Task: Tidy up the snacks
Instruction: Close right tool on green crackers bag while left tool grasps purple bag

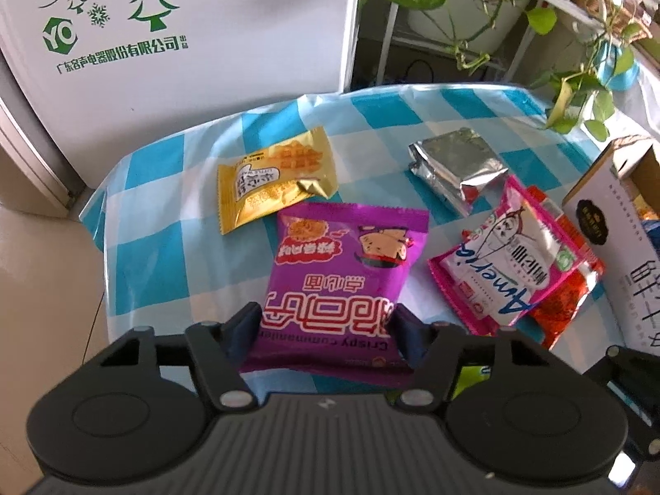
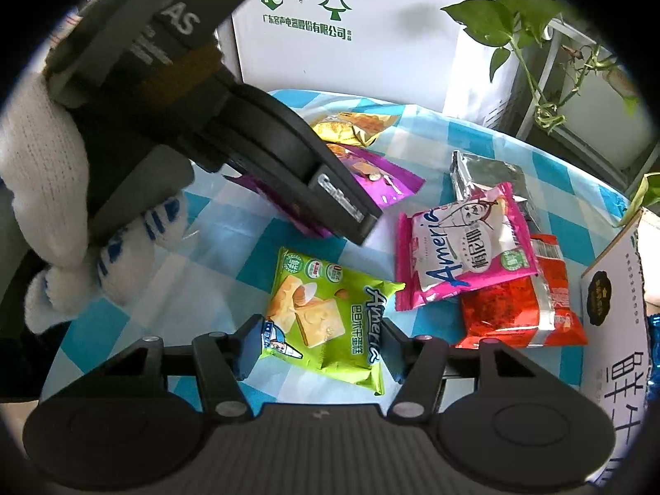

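We note the left gripper (image 1: 328, 324) pinching the purple packet (image 1: 344, 272) at mid-table; the right gripper (image 2: 321, 346) pinches the green packet (image 2: 330, 317). The checked tablecloth (image 1: 165, 255) drops off at the left edge, bare cloth beside it. A white box (image 1: 618, 222) closes the right. Only the right view shows the gloved hand (image 2: 53, 206).

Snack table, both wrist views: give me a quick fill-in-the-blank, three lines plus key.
1. The left hand-held gripper is closed on the ____ packet.
2. The right hand-held gripper is closed on the ____ packet.
3. The pink packet lies on top of the ____ packet.

Missing words: purple; green; red
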Motion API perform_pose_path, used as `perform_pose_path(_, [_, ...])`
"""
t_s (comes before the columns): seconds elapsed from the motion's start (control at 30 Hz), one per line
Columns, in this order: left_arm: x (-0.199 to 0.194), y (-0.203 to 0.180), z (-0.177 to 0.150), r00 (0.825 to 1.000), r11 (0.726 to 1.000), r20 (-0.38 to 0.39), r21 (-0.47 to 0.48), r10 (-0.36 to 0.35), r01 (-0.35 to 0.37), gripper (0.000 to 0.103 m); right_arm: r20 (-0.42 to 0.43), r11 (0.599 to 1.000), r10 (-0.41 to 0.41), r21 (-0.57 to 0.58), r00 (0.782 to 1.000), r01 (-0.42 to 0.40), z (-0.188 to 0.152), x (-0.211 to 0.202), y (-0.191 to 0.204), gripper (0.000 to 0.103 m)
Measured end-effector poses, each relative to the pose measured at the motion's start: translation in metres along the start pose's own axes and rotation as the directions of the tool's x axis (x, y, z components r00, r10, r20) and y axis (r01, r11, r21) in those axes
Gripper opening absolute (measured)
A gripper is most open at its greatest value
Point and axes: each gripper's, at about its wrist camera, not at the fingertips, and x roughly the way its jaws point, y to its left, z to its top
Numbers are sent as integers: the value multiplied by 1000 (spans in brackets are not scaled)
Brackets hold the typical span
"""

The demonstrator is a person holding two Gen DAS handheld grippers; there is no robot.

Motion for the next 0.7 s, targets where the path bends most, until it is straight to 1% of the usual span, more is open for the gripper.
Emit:
perform_pose_path(0.17, [-7,4,-2,1000,1000,11,-20,-14,14,64,7,1000,1,1,1000,-1,0,-5,-5,65])
perform_pose_path(0.3, [-13,8,-2,999,998,22,-39,-39,39,63,11,1000,-8,11,1000,8,-1,-11,-6,65])
perform_pose_path(0.37, [-16,11,-2,999,998,30,-48,-45,47,58,18,1000,-11,18,1000,11,-1,-15,-8,65])
perform_pose_path(0.43, [-20,13,-3,998,997,37,-58,-54,56,57,23,1000,-16,25,1000,15,-1,-18,-9,65])
perform_pose_path(0.53, [-22,16,-3,997,996,40,-65,-64,66,56,29,999,-17,32,999,16,1,-19,-13,65])
perform_pose_path(0.6, [-23,17,-4,997,995,41,-70,-69,72,57,31,999,-24,36,999,23,1,-21,-15,65])
perform_pose_path(0.67, [-21,17,-4,996,994,45,-73,-74,77,67,31,999,-25,45,999,24,0,-23,-13,65])
perform_pose_path(0.7, [-20,17,-3,997,995,47,-69,-65,68,69,31,999,-27,47,999,26,0,-23,-12,65])
